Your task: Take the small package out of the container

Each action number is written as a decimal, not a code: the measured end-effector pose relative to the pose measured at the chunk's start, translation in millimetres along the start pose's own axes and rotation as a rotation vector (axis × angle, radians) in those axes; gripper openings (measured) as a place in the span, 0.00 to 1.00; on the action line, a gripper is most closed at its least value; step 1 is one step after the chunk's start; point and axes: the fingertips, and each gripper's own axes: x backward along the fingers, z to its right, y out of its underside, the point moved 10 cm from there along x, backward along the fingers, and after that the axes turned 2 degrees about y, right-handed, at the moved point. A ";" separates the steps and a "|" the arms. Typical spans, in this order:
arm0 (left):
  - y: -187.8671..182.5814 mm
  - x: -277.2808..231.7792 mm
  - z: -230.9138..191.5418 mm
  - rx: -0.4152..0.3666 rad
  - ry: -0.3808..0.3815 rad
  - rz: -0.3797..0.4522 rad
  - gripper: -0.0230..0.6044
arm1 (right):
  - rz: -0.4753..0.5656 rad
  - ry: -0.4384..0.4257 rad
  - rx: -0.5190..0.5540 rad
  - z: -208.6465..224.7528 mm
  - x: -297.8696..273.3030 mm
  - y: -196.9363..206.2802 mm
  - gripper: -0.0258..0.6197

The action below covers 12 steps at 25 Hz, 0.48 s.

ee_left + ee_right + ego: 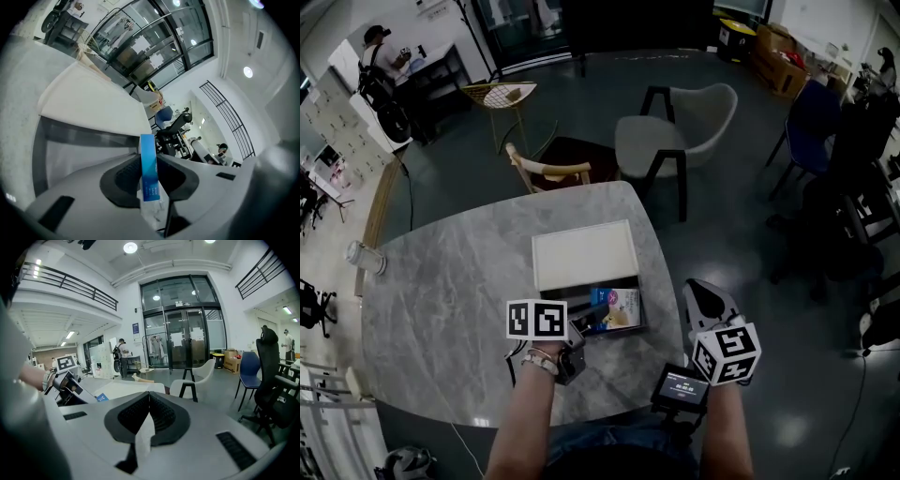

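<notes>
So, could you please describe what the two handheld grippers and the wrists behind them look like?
Both the left gripper and right gripper have pale grey shells, black ribbed pads and a white cube with black square markers. The left wrist wears a band; no sleeves show.

Small blue pkg lying in open dark container; white lid flipped back behind.

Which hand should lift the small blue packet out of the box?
Left. The left gripper pinches the small blue packet in the open dark box; the right gripper, jaws together and empty, sits aside.
</notes>
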 end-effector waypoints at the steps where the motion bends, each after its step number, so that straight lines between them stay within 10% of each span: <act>1: -0.1 3.0 0.4 0.001 0.013 0.010 0.20 | 0.001 0.000 0.001 -2.6 0.8 0.1 0.08; 12: 7.5 63.0 -10.9 0.033 0.062 0.183 0.19 | -0.007 -0.057 0.045 -39.7 0.1 -3.9 0.08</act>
